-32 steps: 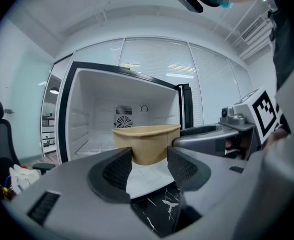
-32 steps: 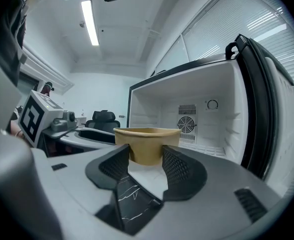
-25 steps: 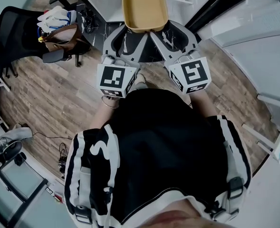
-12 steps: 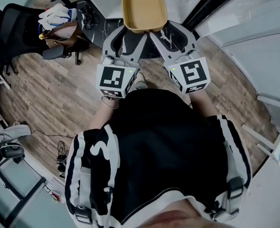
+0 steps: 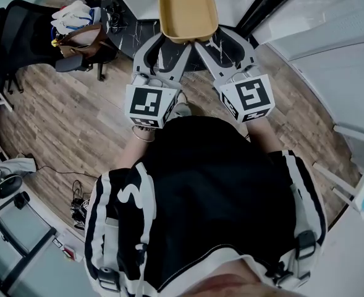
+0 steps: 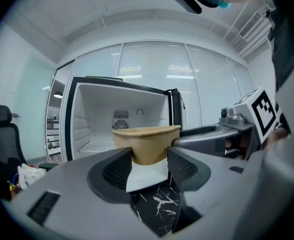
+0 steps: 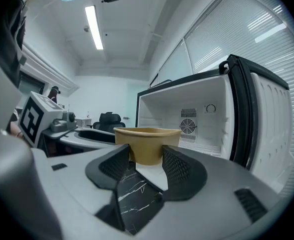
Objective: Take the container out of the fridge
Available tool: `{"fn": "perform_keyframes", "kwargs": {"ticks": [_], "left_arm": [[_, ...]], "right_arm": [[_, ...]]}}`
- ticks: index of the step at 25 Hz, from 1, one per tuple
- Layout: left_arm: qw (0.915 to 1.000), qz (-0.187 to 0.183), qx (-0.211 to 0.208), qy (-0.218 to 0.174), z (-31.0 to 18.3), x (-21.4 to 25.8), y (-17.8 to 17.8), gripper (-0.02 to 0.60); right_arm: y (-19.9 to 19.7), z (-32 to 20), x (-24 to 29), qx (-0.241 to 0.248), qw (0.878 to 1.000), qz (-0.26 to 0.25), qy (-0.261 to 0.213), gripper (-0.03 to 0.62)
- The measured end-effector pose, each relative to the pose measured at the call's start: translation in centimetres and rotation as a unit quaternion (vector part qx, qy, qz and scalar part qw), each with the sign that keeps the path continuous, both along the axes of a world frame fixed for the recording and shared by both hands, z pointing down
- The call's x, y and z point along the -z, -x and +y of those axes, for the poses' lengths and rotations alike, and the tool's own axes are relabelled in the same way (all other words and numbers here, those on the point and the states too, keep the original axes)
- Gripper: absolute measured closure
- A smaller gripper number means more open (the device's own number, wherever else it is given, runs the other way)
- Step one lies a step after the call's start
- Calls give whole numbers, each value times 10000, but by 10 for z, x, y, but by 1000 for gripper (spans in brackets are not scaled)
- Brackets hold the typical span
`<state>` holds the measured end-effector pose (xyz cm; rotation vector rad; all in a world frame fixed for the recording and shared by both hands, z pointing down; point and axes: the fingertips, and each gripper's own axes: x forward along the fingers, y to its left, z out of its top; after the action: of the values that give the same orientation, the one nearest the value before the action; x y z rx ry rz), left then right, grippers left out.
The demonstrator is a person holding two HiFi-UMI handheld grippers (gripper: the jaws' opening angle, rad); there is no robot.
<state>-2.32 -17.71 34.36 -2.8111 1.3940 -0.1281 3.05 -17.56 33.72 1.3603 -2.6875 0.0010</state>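
As left hand-held gripper point(image 5: 171, 45) and right hand-held gripper point(image 5: 214, 44) clamp container point(image 5: 188, 8), fridge point(image 6: 94, 116) stands open.

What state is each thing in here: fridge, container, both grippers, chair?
Fridge: door open, nothing visible inside.
Container: lidless, empty, held in front of the fridge.
Left gripper: shut on the container.
Right gripper: shut on the container.
Chair: bags piled on its seat.
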Motion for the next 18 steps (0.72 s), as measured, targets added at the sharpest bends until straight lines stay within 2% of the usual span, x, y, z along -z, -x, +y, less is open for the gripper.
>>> {"fn": "perform_keyframes", "kwargs": {"ticks": [18], "left_arm": [[10000,48,69,-39,22,1,-1,354]], "right_arm": [[-1,21,1,58,10000,-10,-36,378]]}}
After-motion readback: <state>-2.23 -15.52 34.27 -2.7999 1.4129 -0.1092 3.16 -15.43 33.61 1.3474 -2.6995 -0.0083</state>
